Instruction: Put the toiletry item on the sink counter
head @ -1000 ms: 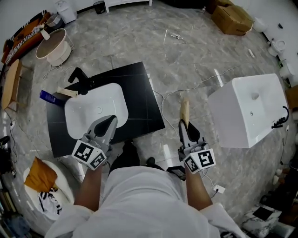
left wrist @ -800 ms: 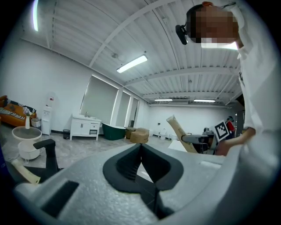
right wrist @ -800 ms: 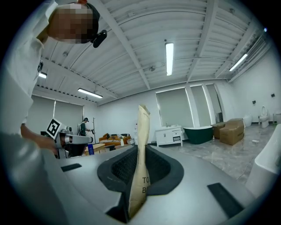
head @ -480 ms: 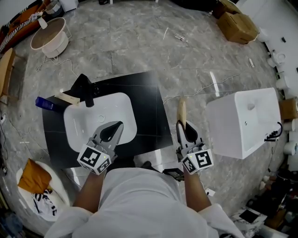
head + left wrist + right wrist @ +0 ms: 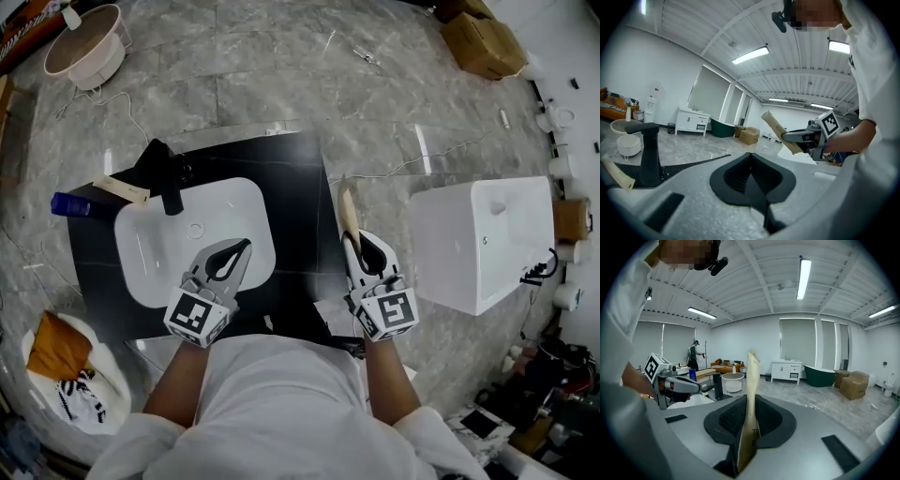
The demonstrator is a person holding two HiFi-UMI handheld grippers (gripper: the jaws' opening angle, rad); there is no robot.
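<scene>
The toiletry item [image 5: 348, 208] was a flat, beige tube with a crimped, flared far end, and the right gripper [image 5: 353, 242] had it clamped by its lower part, jaws drawn in tight against its flat sides. In the head view it pointed away from the person, just off the right edge of the black sink counter [image 5: 295, 192] and above the grey marble floor [image 5: 281, 84].

The right gripper view showed the tube [image 5: 751, 418] edge-on, upright between the dark pads, with faint print low on its face that was too small to read. The left gripper view caught it [image 5: 780, 133] from the side instead, tilted and sticking out past the right gripper [image 5: 799, 137].

The left gripper [image 5: 240, 249] hung over the white basin [image 5: 169, 239], its jaws [image 5: 750, 157] pressed together with nothing between them.

Only the head view took in the whole counter: black faucet [image 5: 165, 174], a second beige tube [image 5: 120, 189] lying beside it, a blue bottle [image 5: 70, 203] at the left end, and a separate white sink unit [image 5: 478, 239] to the right.
</scene>
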